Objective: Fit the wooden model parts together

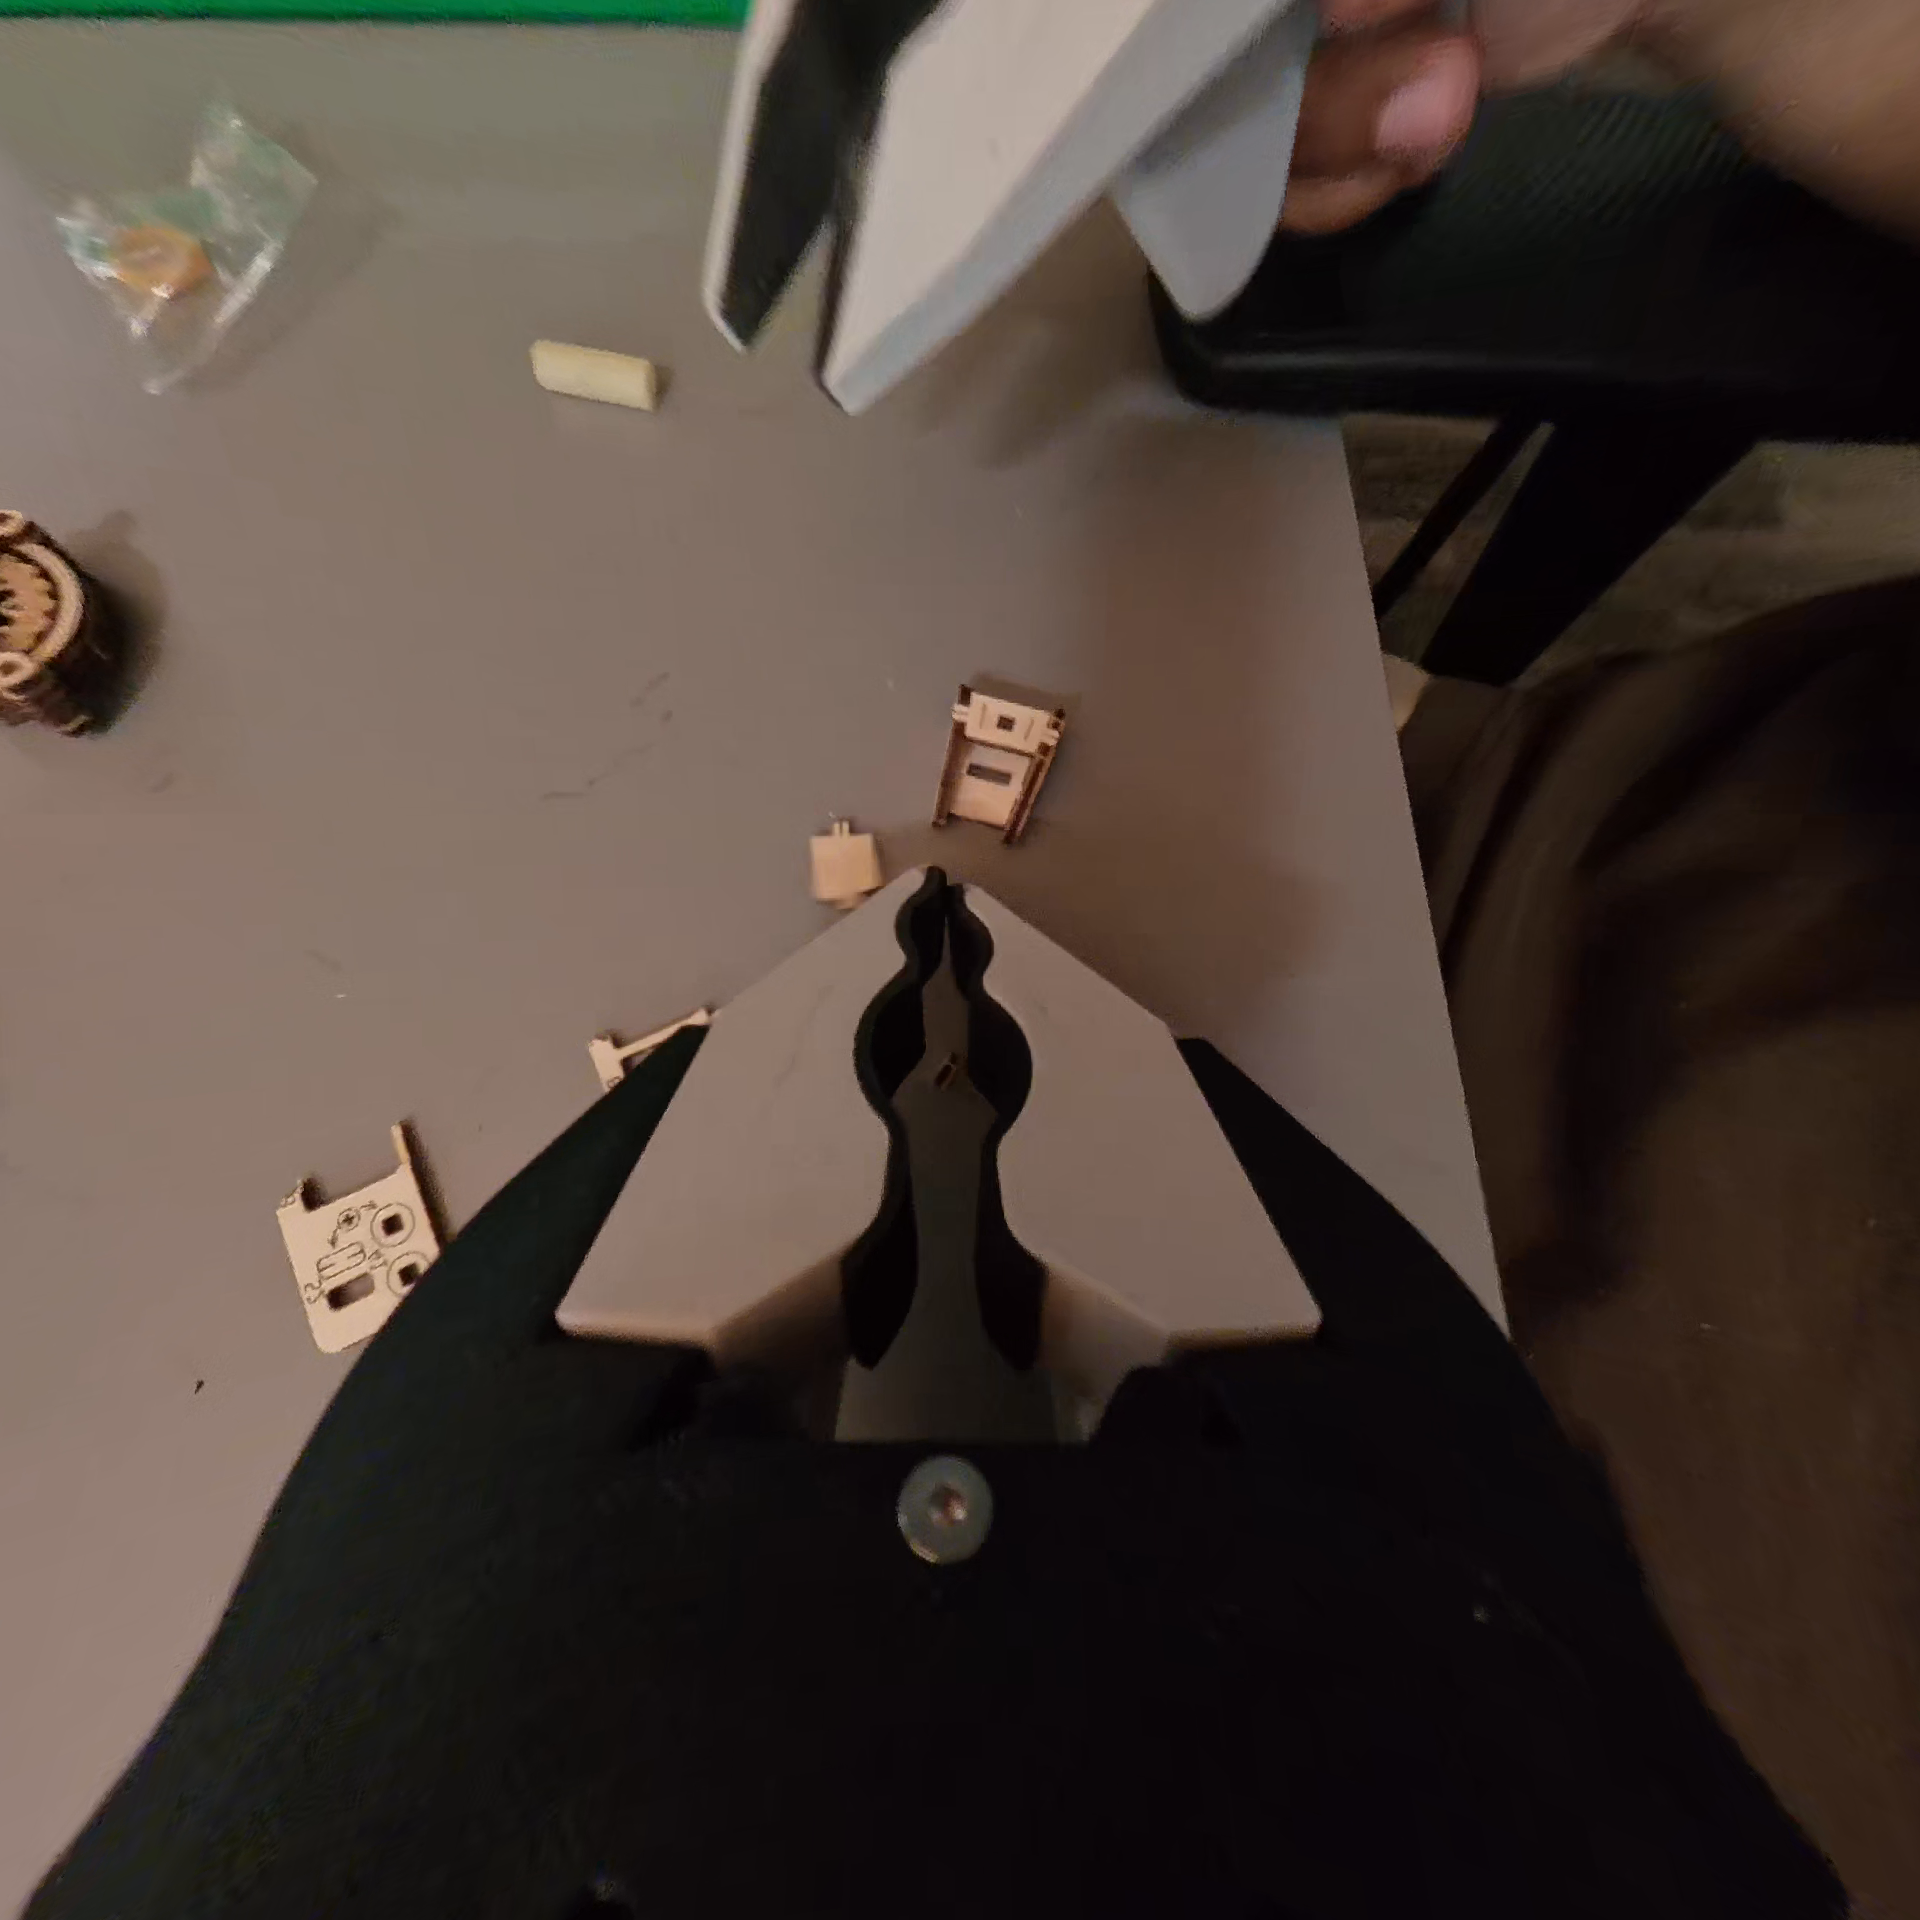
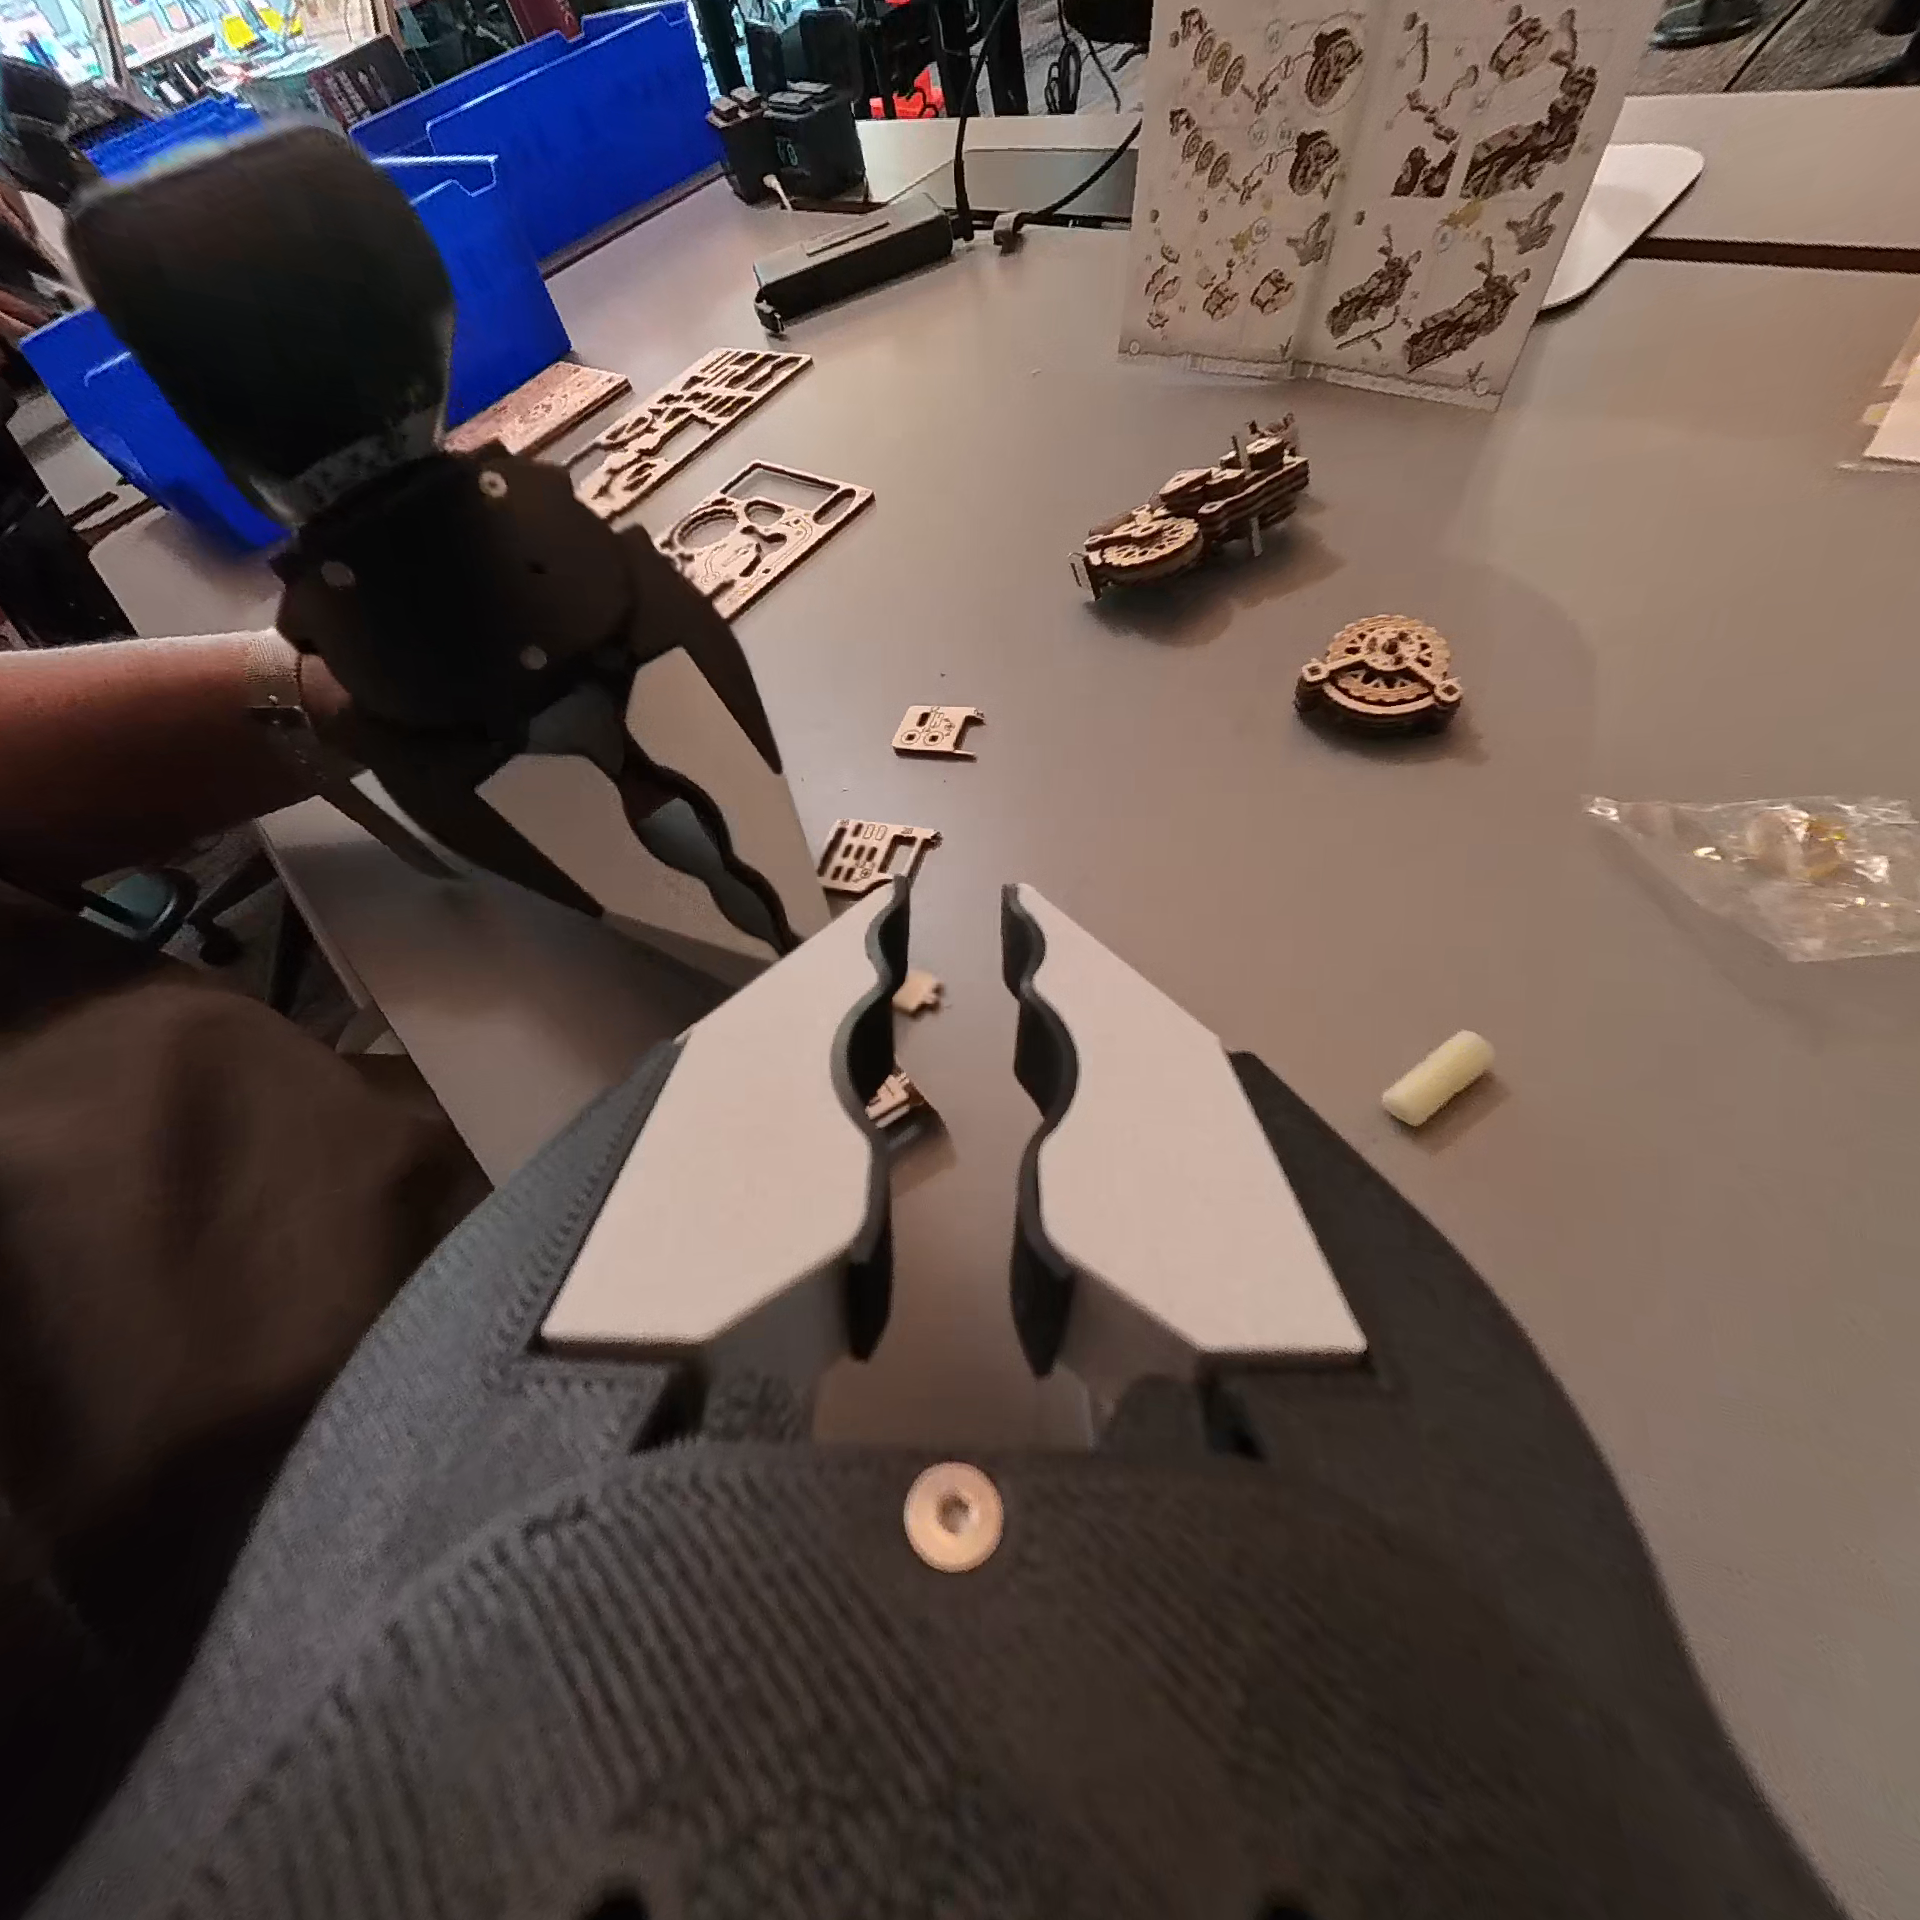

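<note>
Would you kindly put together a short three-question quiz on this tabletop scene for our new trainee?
1. True or false: the left tongs are shut with nothing between them.
2. Which lies closest to the right tongs? A) clear plastic bag B) small wooden piece C) instruction sheet
3. Fill in: the cream-coloured peg lies to the ____ of the right tongs.

Key: 1 true; 2 B; 3 right.

- Left wrist view is pretty dim and muddy; the right gripper (image 1: 800, 343) up top is smeared with motion blur.
- Right wrist view is brighter, soft shadows under the wooden gear assembly (image 2: 1377, 675).
- Fisheye stretch at both views' edges.
</note>
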The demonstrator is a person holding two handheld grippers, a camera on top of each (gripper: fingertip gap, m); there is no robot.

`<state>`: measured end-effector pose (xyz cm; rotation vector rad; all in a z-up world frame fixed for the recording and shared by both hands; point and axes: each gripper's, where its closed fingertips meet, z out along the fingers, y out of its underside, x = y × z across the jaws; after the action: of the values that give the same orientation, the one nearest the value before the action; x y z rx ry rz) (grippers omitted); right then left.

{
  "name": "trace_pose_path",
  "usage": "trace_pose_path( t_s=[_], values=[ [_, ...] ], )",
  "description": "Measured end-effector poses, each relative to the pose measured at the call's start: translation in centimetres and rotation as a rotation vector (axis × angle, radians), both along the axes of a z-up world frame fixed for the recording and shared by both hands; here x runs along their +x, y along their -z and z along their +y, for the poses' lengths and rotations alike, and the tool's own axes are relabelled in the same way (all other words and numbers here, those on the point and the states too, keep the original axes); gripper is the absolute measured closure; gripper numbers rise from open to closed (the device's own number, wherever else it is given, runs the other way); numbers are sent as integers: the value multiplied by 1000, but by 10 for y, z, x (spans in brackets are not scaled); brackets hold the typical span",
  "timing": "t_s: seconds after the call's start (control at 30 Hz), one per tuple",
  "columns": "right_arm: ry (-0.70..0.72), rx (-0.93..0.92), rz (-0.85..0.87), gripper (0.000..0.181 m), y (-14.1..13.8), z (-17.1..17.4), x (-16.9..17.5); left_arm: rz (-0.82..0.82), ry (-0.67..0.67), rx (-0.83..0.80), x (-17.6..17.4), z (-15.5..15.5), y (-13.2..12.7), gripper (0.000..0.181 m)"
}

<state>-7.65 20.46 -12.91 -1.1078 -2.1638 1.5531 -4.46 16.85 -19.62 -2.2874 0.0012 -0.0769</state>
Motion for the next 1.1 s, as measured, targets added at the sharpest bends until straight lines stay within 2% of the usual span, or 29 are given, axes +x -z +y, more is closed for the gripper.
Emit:
trace_pose_path(
  t_s=[0.17,0.33,0.53,0.6,0.67,0.83,0.93,1.03,1.1],
  values=[
    [-3,127,69,166,7,-4,0,-132,-97,145,-12,-5,-25,181],
    [21,214,117,168,11,-4,-3,-110,-179,71,-30,-4,-11,155],
    [31,189,131,168,3,-4,-2,-29,-218,-88,-35,10,10,152],
    [30,186,137,168,1,-4,-1,-44,-230,-84,-34,12,10,155],
    [26,188,137,168,2,-4,0,-54,-232,-81,-32,12,9,166],
    [27,193,144,168,1,-4,0,-80,-272,-13,-36,8,0,167],
    [31,179,177,168,-5,-5,0,-267,-321,194,-38,9,-31,167],
    [46,163,294,167,-21,-10,0,-704,-354,513,-42,5,-83,167],
    [53,158,404,167,-34,-17,3,-1009,-344,672,-46,-3,-106,166]
  ],
)
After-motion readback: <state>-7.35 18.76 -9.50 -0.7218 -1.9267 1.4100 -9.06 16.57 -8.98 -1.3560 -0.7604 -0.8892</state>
